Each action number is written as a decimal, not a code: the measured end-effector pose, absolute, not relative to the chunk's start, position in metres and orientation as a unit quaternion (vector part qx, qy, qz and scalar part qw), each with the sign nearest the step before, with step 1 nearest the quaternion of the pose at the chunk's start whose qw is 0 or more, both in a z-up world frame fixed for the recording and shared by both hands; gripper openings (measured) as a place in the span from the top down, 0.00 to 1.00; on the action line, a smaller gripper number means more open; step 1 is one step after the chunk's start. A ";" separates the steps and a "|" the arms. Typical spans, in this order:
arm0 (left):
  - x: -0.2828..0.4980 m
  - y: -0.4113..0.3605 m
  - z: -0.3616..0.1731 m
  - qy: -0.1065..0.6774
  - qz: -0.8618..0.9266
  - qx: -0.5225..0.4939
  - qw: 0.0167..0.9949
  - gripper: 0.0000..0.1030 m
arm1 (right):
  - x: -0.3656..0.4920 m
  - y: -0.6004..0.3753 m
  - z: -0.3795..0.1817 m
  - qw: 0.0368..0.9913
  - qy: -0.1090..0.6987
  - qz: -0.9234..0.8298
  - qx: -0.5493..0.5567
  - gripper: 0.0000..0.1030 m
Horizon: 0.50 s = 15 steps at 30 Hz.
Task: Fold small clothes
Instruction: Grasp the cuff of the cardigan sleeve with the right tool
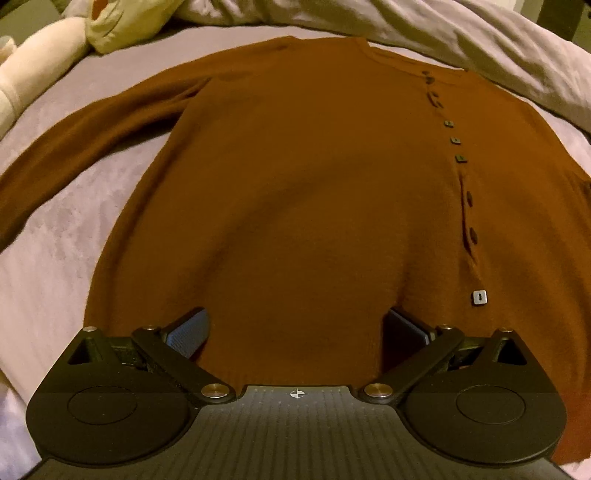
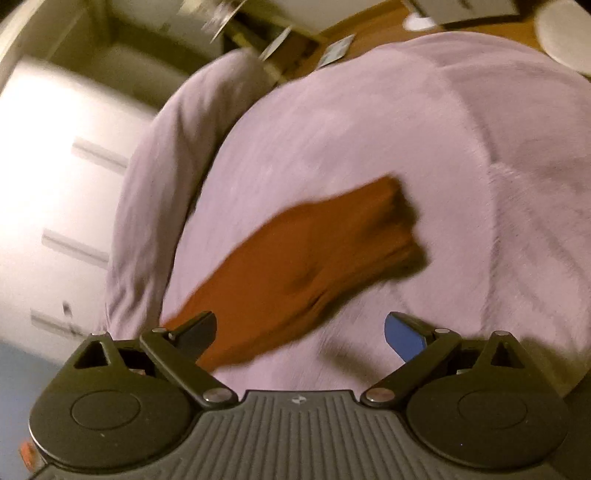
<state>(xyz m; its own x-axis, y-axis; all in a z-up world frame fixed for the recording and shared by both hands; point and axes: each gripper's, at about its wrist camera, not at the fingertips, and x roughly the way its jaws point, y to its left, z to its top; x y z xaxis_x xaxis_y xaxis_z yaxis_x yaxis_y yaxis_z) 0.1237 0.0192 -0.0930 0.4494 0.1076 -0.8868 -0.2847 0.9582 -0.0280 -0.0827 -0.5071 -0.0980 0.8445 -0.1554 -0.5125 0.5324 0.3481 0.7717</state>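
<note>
Lay spread face-up on the bed (image 1: pixel 55 206), a rust-brown knit cardigan (image 1: pixel 303 192), hem nearest the left camera, collar toward the rumpled pale duvet (image 1: pixel 461 33). Ran down its right half a placket of small dark buttons (image 1: pixel 458 140), most of them fastened, one pale square button (image 1: pixel 479 297) near the hem. Stretched out to the left over the lilac sheet one long sleeve (image 1: pixel 92 136); showed in the right view the other sleeve (image 2: pixel 303 266), blurred, its cuff pointing away and slightly bunched.

Looked soft, limp and light: likely to sag and drape from any pinch point, unlikely to slip on the fleecy sheet, and not fragile beyond snagging at the buttons. Seemed thick enough to hold a crease loosely rather than sharply. Best taken, by this judgement, at the cuff or at a shoulder seam and hem corner, clear of the placket, pinching both layers together.

Hovered over the hem the left tongs (image 1: pixel 295 332), spread wide and empty, fabric showing between the blue pads (image 1: pixel 188 332). Stood likewise released the right tongs (image 2: pixel 299 332), straddling the sleeve's near part, contact impossible to tell through the blur.

Lay beyond the collar a cream pillow (image 1: pixel 122 26).
</note>
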 end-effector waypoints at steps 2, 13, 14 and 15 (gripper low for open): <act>0.124 0.022 -0.093 0.513 0.114 -0.091 0.846 0.00 | -0.082 -0.513 -0.103 0.789 0.162 -0.219 0.551 0.15; 0.124 0.029 -0.094 0.520 0.098 -0.107 0.842 0.00 | -0.065 -0.531 -0.112 0.765 0.129 -0.274 0.568 0.77; 0.124 0.030 -0.093 0.521 0.099 -0.105 0.841 0.00 | -0.064 -0.534 -0.110 0.767 0.131 -0.277 0.563 0.88; 0.123 0.029 -0.092 0.522 0.099 -0.104 0.841 0.00 | -0.063 -0.535 -0.106 0.772 0.132 -0.283 0.554 0.92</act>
<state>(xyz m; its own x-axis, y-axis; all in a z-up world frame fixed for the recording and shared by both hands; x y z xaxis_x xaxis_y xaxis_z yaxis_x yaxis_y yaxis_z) 0.1235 0.0291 -0.0918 0.4362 0.0588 -0.8979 -0.2758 0.9586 -0.0712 -0.0629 -0.5345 -0.1056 0.8049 -0.2903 -0.5176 0.5833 0.2261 0.7802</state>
